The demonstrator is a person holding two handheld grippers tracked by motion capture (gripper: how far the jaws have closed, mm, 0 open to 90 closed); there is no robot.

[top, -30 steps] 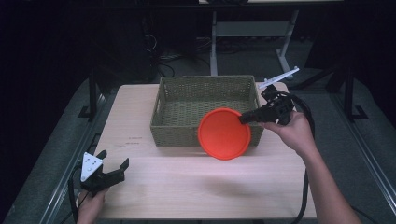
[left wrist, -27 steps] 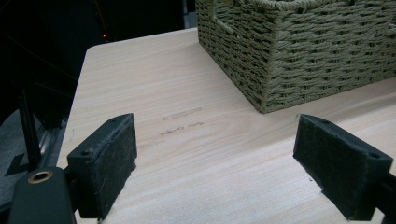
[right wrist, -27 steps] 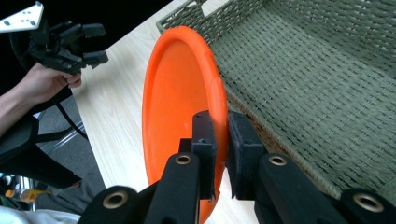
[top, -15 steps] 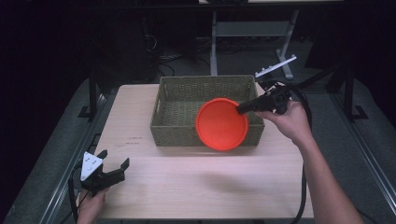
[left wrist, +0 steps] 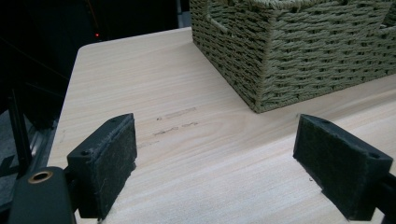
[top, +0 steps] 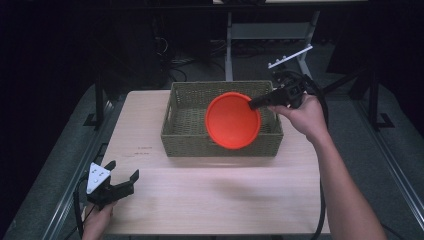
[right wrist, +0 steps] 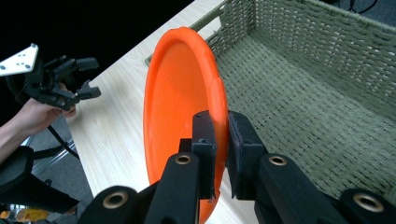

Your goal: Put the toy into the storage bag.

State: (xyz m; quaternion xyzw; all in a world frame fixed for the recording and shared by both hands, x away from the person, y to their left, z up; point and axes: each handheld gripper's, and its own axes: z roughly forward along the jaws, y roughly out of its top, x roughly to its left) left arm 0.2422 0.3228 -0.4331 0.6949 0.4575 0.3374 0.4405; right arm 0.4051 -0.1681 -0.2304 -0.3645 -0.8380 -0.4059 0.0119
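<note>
your right gripper (right wrist: pixel 219 140): jaws pinching orange plate (top: pixel 233 120) rim over wicker basket (top: pixel 192 137) | your left gripper (top: pixel 120 181): jaws spread, near table (top: pixel 225 195) corner

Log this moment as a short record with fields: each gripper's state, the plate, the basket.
right gripper: shut on the rim of the orange plate
plate: held tilted, over the front part of the basket
basket: green woven, on the table, bare where its inside shows
left gripper: open, holding nothing, low at the table's near left corner
</note>
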